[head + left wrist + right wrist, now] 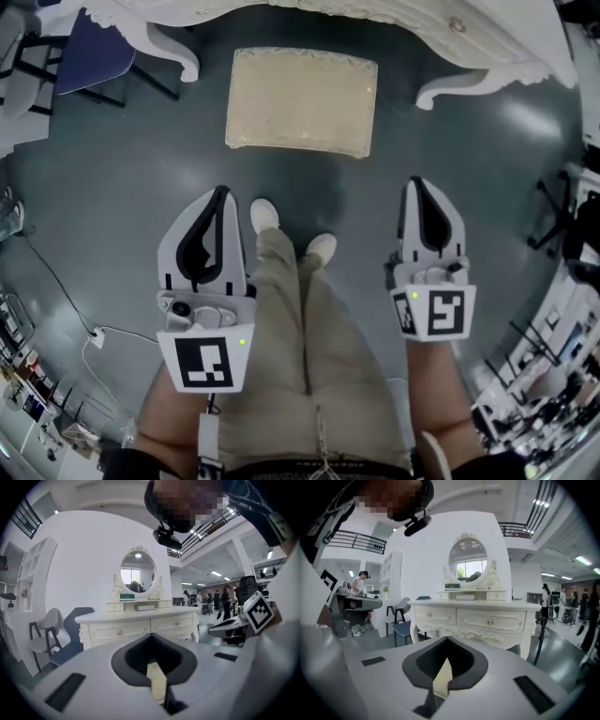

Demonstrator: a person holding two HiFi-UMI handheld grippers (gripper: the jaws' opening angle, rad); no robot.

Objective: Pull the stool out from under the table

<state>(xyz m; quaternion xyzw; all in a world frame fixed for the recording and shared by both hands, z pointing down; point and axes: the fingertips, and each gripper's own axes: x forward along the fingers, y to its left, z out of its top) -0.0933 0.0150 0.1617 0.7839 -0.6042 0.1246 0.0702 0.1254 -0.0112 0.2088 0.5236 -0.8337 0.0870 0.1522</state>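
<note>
Stool (300,101): seemingly clear of table (497,39) | blue chair (92,49) beside | shoes (265,214) near

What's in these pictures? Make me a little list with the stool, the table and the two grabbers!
stool: cream cushion, on the floor in front of the table, looks clear of it
table: white, curly legs, oval mirror on top
left gripper: fingers shut, empty, apart from the stool
right gripper: fingers shut, empty, apart from the stool
person: stands facing the stool
</note>
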